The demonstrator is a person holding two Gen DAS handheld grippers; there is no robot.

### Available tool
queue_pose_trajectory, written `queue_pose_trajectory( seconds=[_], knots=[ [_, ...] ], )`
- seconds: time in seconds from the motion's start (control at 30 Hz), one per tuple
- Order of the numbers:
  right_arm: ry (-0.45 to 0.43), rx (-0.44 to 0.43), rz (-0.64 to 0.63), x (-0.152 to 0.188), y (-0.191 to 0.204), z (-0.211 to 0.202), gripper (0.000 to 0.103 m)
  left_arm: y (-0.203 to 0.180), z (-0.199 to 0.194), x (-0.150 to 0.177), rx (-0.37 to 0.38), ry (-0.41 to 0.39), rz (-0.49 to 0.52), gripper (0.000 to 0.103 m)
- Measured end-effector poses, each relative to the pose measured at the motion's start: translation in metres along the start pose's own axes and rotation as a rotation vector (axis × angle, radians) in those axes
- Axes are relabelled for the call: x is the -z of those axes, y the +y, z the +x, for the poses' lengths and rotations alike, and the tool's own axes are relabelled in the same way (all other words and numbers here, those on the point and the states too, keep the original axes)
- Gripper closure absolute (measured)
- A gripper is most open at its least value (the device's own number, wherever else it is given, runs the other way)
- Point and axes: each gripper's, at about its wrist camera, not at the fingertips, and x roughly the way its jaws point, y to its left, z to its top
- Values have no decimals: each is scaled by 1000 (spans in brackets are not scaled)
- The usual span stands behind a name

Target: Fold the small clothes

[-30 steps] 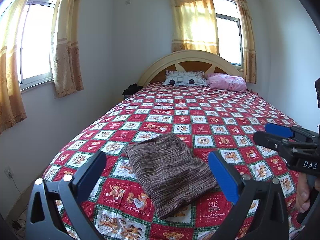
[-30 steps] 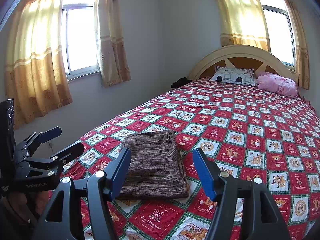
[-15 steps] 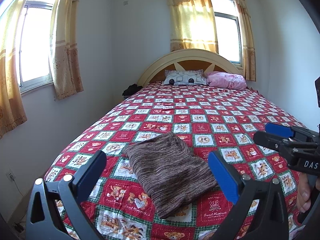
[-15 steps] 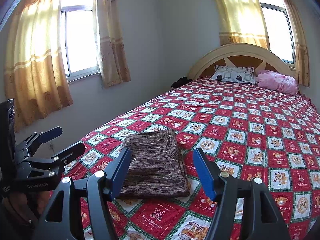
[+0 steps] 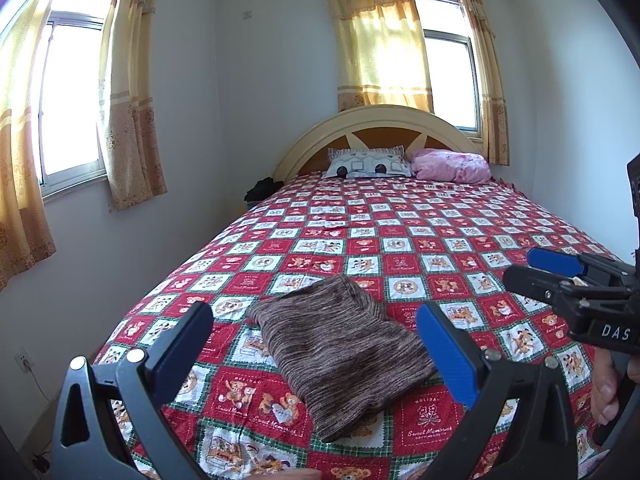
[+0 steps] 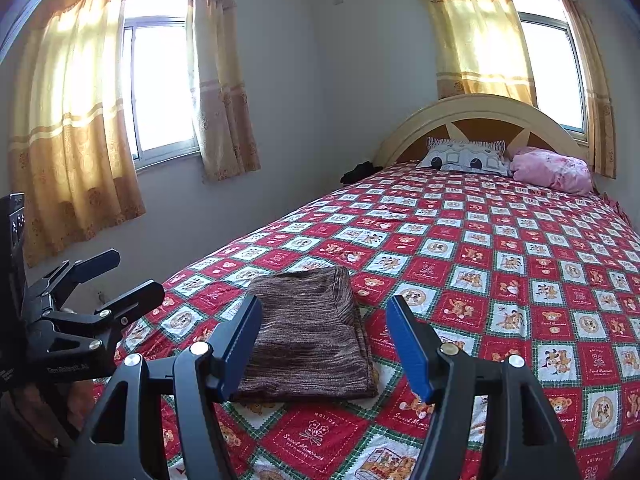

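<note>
In the left wrist view, the black left gripper with blue pads [image 5: 316, 356] filled the lower frame, its jaws spread wide and empty. Between them, at lower centre, the folded brown striped knit garment [image 5: 340, 348] lay flat on the red and white teddy-bear patchwork bedspread [image 5: 420, 240]. At the right edge, the black right gripper with blue pads [image 5: 536, 270] hovered above the bedspread, jaws apart and empty, a hand [image 5: 608, 388] gripping its handle below. A pink pillow [image 5: 452, 166] sat at upper centre right.

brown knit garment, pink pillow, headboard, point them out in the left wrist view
brown knit garment [image 5: 340, 352], left wrist view, middle of the folded top
pink pillow [image 5: 452, 166], left wrist view, centre
headboard [image 5: 380, 120], left wrist view, top of cream arch
</note>
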Motion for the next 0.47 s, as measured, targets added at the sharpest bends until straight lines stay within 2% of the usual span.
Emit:
queue_pose_trajectory(
  seconds=[0.47],
  knots=[
    [5, -1, -7, 3, 3, 0, 38, 12, -1, 0, -30, -27, -8, 0]
  ],
)
